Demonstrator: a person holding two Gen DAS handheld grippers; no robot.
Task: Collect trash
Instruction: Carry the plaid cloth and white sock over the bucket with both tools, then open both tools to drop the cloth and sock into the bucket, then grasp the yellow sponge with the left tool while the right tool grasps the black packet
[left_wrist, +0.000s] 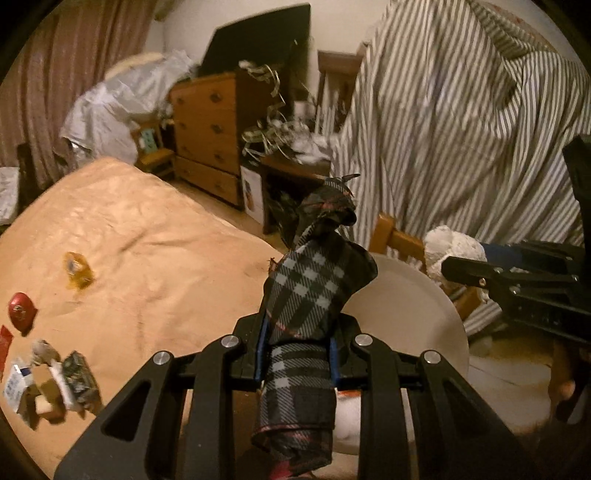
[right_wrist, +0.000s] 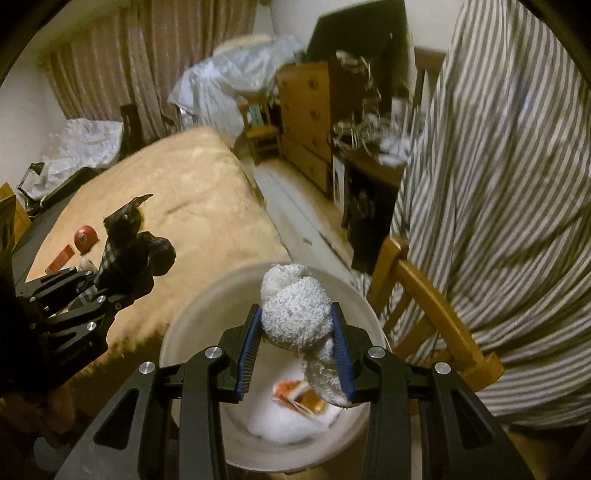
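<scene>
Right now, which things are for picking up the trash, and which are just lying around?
For the job:
white round plastic bucket
fluffy white rolled cloth in right claw
dark plaid folded fabric in left claw
small wrappers on the bed

Just lying about:
wooden drawer chest
striped hanging sheet

You are gripping a woven plaid cloth bundle (left_wrist: 306, 295) and a nubby white terry towel (right_wrist: 295, 314) between ribbed blue rubbery pads (right_wrist: 246, 349), over a smooth matt white plastic bucket (right_wrist: 192, 332), beside a soft, matt tan blanket (left_wrist: 147, 236) and glossy varnished wood chair (right_wrist: 436, 295)
</scene>
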